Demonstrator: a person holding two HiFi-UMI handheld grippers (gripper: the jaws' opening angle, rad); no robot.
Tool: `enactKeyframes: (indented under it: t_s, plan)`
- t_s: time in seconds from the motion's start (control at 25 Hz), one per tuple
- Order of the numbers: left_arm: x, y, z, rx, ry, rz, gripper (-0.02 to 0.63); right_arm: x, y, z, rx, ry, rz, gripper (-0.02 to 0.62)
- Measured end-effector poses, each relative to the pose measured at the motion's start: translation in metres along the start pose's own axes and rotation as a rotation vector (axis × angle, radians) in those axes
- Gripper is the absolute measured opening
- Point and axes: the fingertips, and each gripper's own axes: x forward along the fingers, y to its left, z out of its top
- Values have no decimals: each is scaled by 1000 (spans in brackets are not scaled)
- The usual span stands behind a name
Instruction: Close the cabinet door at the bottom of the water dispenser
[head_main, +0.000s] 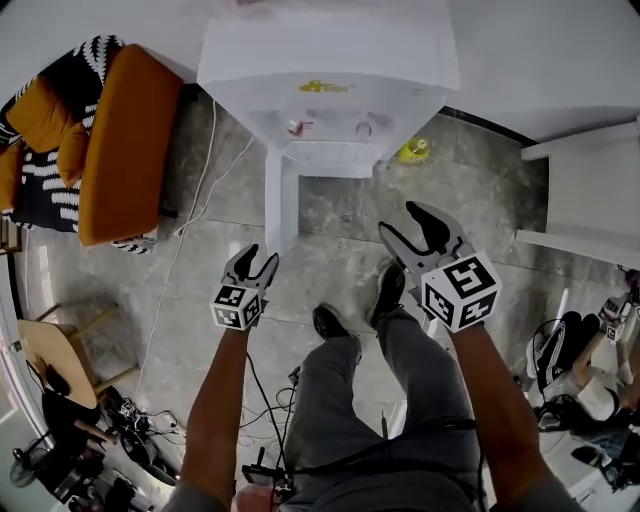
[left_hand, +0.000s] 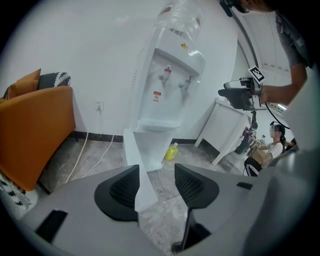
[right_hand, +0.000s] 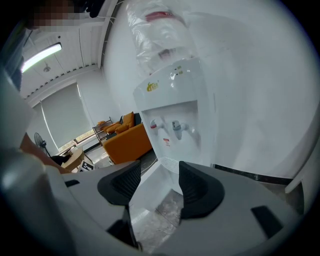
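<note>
Left tool (head_main: 258, 257) and right tool (head_main: 398, 221) both have jaws apart, empty. Upper middle, the thin white cabinet door (head_main: 283, 200) sticks out open. A hard shove could rock the tall white water dispenser (head_main: 330, 80).

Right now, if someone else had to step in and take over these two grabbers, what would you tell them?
Left gripper: open, empty, close to the free edge of the cabinet door, not gripping it.
Right gripper: open, empty, over the floor to the door's right.
Cabinet door: swung wide open toward the person, at the bottom of the water dispenser.
Done: nothing yet.
Left: push the door shut against the dispenser, probably with the left gripper.
</note>
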Motion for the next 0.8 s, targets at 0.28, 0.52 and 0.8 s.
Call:
enactKeyframes:
  t_s: [0.28,0.52,0.8]
  plan:
    - [23,5,-40,-10,35,4,278,16,-6,-31,4,29,10,267]
    - [43,10,-67,-16,68,-10,285,27,-17,-56,8,42,1,267]
    - [55,-4,-76,17,55,-30,296,37,-30,-87,37,65,-10,267]
